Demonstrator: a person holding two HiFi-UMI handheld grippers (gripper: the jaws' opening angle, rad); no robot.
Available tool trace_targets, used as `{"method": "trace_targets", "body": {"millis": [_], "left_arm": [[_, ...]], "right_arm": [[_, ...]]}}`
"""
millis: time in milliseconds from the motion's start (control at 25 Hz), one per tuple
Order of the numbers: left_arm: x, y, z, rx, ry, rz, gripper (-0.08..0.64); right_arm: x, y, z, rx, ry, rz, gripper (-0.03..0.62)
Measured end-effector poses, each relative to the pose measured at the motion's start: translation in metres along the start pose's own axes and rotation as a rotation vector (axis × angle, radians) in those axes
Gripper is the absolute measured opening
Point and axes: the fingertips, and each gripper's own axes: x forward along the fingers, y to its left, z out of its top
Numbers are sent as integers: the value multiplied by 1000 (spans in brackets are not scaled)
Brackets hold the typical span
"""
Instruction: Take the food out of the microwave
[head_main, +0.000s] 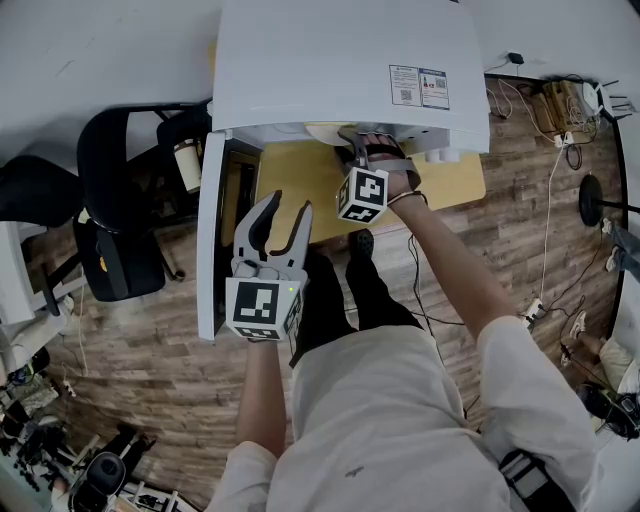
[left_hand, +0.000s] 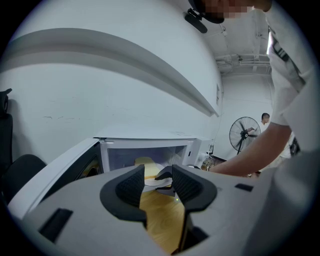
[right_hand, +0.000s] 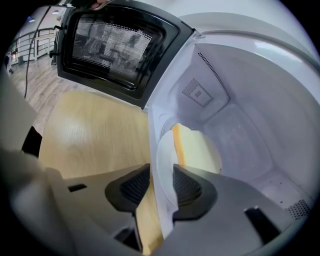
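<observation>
The white microwave (head_main: 340, 60) stands on a wooden table (head_main: 300, 175) with its door (head_main: 210, 240) swung open to the left. Inside lies a white plate (right_hand: 167, 165) carrying a pale yellow slab of food (right_hand: 197, 150). My right gripper (right_hand: 161, 182) reaches into the opening, its jaws on either side of the plate's near rim with a gap still showing, so it is open. In the head view only the right gripper's (head_main: 372, 148) body shows under the microwave's top. My left gripper (head_main: 285, 215) hangs open and empty in front of the microwave, pointing at the plate (left_hand: 152, 180).
A black office chair (head_main: 110, 200) stands left of the open door. Cables and a power strip (head_main: 560, 110) lie on the wooden floor at the right. A standing fan (left_hand: 245, 135) and another person (left_hand: 265, 120) are far behind.
</observation>
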Motion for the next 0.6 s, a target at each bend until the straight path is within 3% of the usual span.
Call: {"method": "trace_targets", "body": {"millis": [240,600], "left_arm": [[1,-3,0,-3,-1,1,152],[2,-5,1,-3,-6,3,152]], "right_arm": [[-1,-3,-2,-15,10,-24,86],[-3,-3,-1,-46,14,-41,78]]}}
